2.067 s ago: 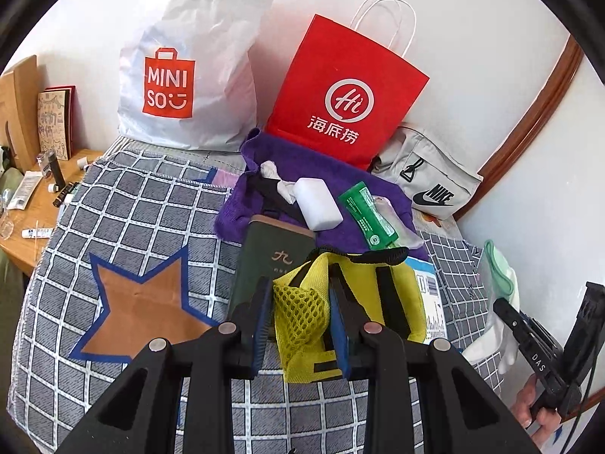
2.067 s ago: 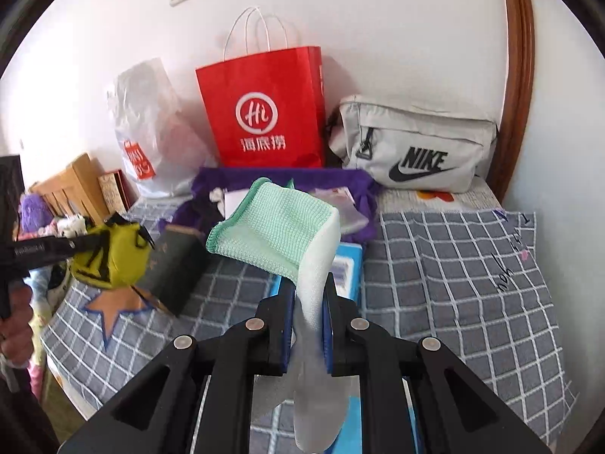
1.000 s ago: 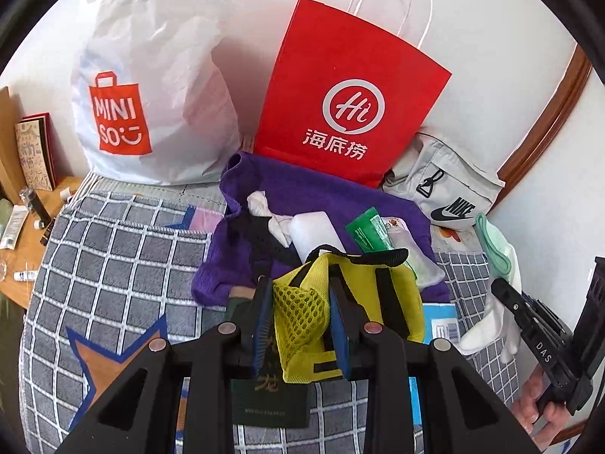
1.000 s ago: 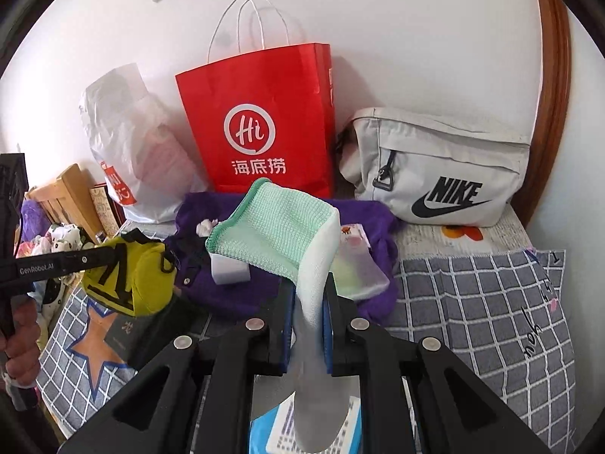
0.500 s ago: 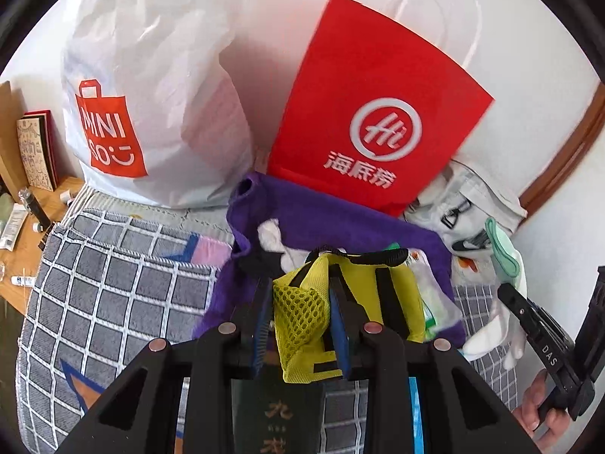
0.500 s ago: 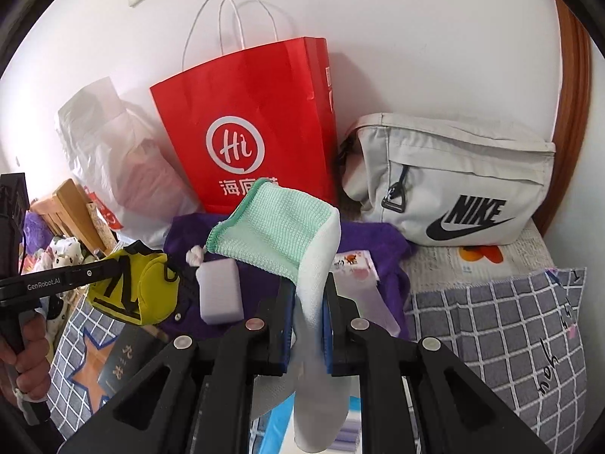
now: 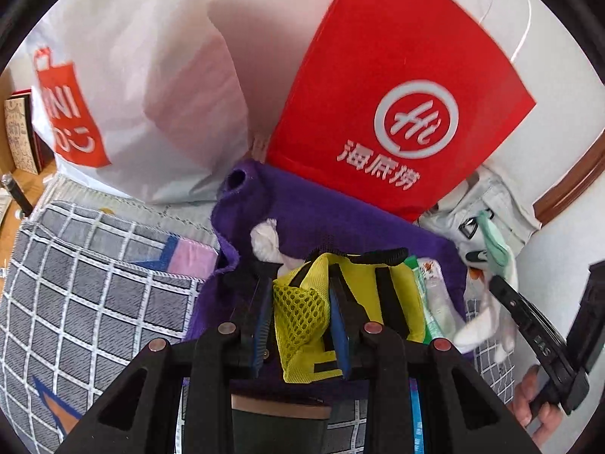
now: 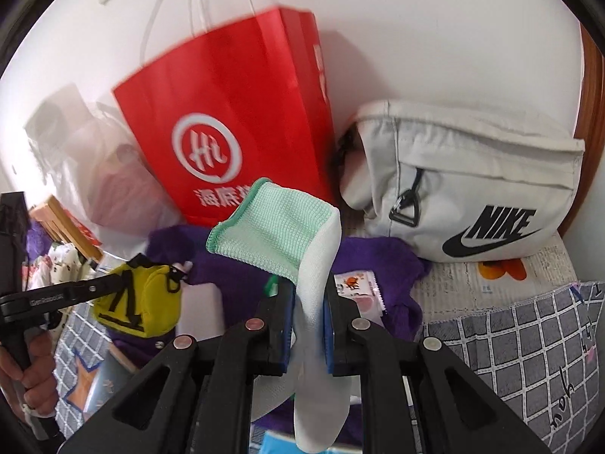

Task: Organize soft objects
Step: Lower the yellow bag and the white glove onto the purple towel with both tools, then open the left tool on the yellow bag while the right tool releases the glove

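- Both tools have been carried forward toward the head of the bed since two seconds ago, so that the red paper bag [image 7: 401, 106] and the purple towel [image 7: 340, 223] now loom much larger in both views.
- The left tool [image 7: 298, 325] is closed on the yellow mesh pouch [image 7: 302, 310], which is held in the air above the near part of the purple towel.
- The right tool [image 8: 308, 325] is clamped on the green-and-white glove [image 8: 280, 234], whose cuff stands up above the fingers while its white end hangs down below them.
- The grey Nike bag [image 8: 472, 189] is seen against the wall at the bed's far right corner, just beside the red paper bag.
- A white sponge block [image 8: 198, 306] and a small printed sachet [image 8: 357, 283] are seen lying on the towel.
- The step in hand is judged to be the carrying of both soft things to the towel pile.
- Next, each item would need to be lowered onto a bare patch of towel before release.
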Action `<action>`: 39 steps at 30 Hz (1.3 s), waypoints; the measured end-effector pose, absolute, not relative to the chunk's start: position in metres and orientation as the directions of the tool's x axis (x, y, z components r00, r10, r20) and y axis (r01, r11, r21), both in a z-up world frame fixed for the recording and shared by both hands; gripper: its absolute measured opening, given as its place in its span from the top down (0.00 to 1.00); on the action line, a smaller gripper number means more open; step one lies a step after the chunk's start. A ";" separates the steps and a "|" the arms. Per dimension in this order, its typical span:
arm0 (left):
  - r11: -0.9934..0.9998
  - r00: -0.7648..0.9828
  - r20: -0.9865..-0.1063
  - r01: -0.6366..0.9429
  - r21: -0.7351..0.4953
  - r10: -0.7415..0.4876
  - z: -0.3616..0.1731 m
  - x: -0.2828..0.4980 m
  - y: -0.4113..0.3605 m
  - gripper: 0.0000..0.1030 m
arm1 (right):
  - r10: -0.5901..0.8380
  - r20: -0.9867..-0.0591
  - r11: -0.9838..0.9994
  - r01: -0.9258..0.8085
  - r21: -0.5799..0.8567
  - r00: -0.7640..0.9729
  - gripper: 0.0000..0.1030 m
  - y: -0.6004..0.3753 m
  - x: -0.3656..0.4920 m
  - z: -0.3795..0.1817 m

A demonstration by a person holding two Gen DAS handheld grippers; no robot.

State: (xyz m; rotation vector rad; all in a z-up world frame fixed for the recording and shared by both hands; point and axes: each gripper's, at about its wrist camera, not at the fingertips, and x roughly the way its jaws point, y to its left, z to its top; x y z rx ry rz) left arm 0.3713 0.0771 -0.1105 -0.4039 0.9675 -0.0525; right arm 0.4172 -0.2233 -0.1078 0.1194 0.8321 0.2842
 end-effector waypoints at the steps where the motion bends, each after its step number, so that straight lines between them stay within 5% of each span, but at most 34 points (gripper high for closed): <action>1: 0.923 0.563 -0.794 -0.132 -0.361 -0.229 -0.115 0.373 0.076 0.73 | 0.291 -0.731 0.957 -0.198 0.213 0.618 0.85 -0.223 0.422 -0.116; 15: 0.920 0.478 -0.838 -0.138 -0.368 -0.264 -0.152 0.392 0.082 0.73 | 0.271 -0.802 0.960 -0.210 0.185 0.532 0.82 -0.211 0.439 -0.158; 18: 0.926 0.468 -0.847 -0.138 -0.352 -0.252 -0.155 0.394 0.079 0.73 | 0.276 -0.809 0.958 -0.220 0.186 0.519 0.74 -0.208 0.439 -0.161; 22: 0.935 0.461 -0.855 -0.128 -0.331 -0.239 -0.155 0.395 0.074 0.70 | 0.312 -0.793 0.946 -0.247 0.209 0.523 0.44 -0.207 0.437 -0.156; 27: 0.958 0.486 -0.855 -0.110 -0.267 -0.182 -0.149 0.399 0.063 0.45 | 0.332 -0.759 0.940 -0.260 0.220 0.560 0.31 -0.212 0.431 -0.143; 39: 0.971 0.522 -0.842 -0.099 -0.217 -0.135 -0.117 0.361 0.058 0.37 | 0.292 -0.727 0.956 -0.200 0.214 0.621 0.26 -0.230 0.390 -0.101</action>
